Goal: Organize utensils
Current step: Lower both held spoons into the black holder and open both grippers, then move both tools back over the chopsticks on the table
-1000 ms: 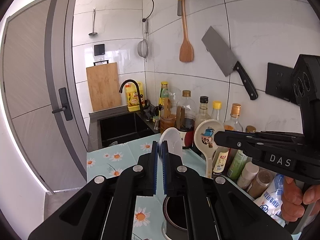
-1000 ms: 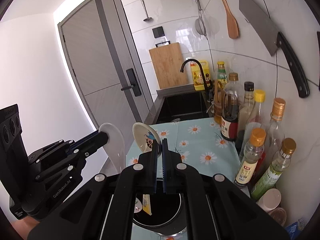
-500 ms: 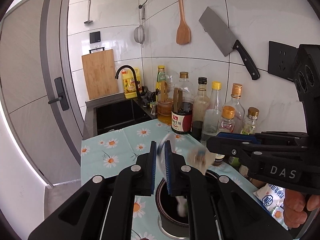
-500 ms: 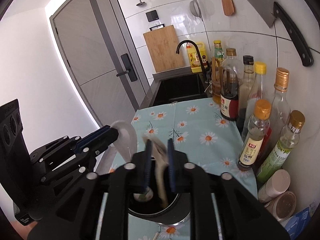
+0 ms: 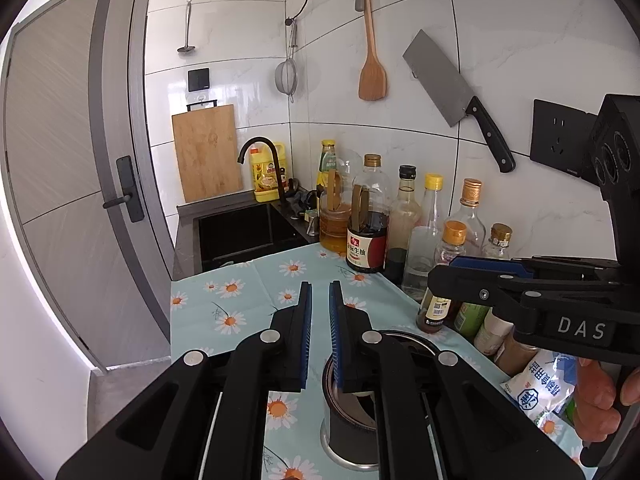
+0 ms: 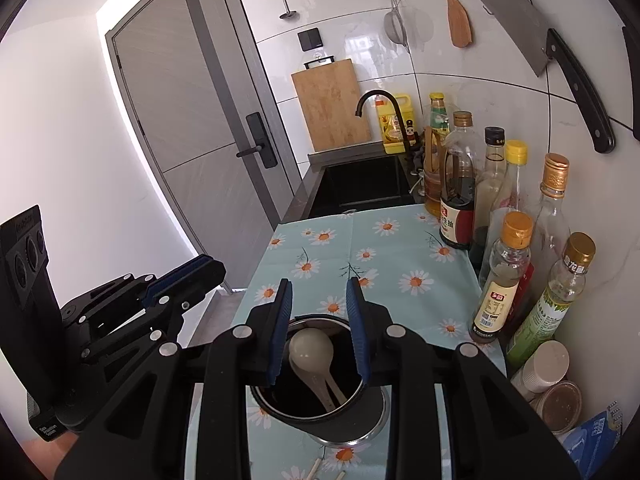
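The left claw [image 5: 320, 300] hangs above the near-left edge of a dark round metal utensil cup with a steel base flange [image 5: 352, 420]. Its blue-padded fingers stand a narrow slit apart, and nothing is between them; they have just parted slightly. The right claw [image 6: 318, 296] hovers directly over the same cup [image 6: 320, 412], its jaws spread wider and likewise empty, having just been opening.

Inside the cup, two white ceramic soup spoons [image 6: 314, 354] lie together, bowls toward the rim nearest the sink, handles slanting down into the dark interior. Neither claw touches them.

The cup stands on the tabletop, which is covered by a pale blue cloth printed with daisies [image 6: 384, 256]. Along the tiled wall to the right stands a row of sauce and oil bottles [image 6: 460, 196], with small jars near the cup. A steel cleaver with a black handle [image 5: 456, 96] and a wooden spatula [image 5: 372, 76] hang on the wall above. Beyond the cloth lies a black sink [image 5: 240, 232] with a wooden cutting board [image 5: 208, 152] leaning behind it.
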Demonstrator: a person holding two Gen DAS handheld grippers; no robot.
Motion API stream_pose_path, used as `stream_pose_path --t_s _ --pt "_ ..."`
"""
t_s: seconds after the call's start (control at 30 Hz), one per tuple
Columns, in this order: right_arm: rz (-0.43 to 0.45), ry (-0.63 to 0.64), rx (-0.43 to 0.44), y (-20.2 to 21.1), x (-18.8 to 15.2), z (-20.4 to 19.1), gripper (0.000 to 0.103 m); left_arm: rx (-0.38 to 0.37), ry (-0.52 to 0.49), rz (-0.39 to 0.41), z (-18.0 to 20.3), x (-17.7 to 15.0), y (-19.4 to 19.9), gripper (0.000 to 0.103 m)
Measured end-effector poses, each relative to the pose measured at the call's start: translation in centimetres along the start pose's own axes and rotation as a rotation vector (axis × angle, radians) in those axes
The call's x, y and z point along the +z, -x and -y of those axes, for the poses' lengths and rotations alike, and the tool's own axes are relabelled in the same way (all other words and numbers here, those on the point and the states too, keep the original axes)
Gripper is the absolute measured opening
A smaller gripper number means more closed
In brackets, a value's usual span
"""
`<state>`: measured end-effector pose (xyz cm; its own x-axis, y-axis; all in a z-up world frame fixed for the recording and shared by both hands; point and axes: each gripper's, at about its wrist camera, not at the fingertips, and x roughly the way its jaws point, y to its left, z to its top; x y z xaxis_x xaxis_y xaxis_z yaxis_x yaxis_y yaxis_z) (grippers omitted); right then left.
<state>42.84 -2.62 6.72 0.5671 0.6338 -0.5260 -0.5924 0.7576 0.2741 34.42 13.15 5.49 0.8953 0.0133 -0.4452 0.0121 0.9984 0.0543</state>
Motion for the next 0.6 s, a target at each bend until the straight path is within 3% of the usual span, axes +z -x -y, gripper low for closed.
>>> stream_pose_path --t_s 0.37,0.6 --pt "-0.014 0.003 0.005 2.9 -1.6 -1.2 0.030 -0.052 0.051 -0.005 -0.5 -0.5 3.8 0.009" --pt "-0.059 -0.015 0.013 6.2 -5.2 -1.2 0.036 -0.095 0.020 -0.046 0.6 -3.2 7.3 0.009"
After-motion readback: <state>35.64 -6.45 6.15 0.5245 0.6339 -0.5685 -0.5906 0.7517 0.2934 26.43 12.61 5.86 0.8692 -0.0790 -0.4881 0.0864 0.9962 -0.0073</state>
